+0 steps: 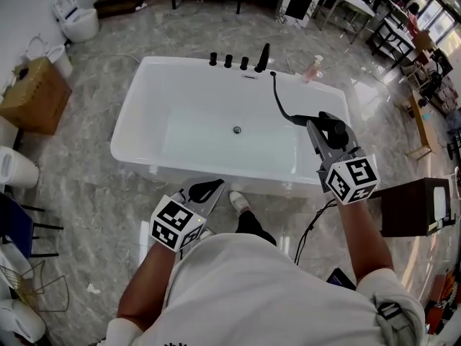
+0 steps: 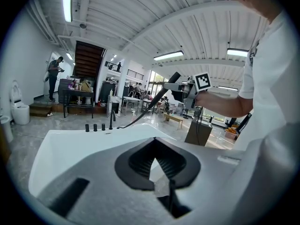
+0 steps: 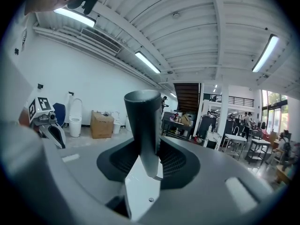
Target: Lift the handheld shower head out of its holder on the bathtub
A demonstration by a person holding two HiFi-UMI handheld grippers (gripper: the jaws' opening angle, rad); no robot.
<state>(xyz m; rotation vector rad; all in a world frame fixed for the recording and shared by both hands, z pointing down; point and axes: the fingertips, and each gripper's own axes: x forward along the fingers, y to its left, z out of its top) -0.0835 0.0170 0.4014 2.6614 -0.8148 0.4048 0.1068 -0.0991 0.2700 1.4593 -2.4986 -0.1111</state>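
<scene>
A white bathtub (image 1: 128,117) lies in front of me, with black tap knobs (image 1: 228,60) and a black spout (image 1: 263,57) on its far rim. My right gripper (image 1: 322,130) is shut on the black handheld shower head (image 1: 332,126), held above the tub's right end. The black hose (image 1: 279,103) runs from the far rim to it. In the right gripper view the dark handle (image 3: 143,125) stands upright between the pads. My left gripper (image 1: 205,191) hovers by the tub's near edge, shut and empty. From the left gripper view I see the hose (image 2: 145,110) rising to the shower head (image 2: 174,78).
A pink bottle (image 1: 313,68) stands on the far right rim. A cardboard box (image 1: 32,92) and toilets (image 1: 75,16) are on the left. A brown cabinet (image 1: 407,207) stands right of me, and a cable (image 1: 310,229) trails on the floor. My foot (image 1: 240,202) is near the tub.
</scene>
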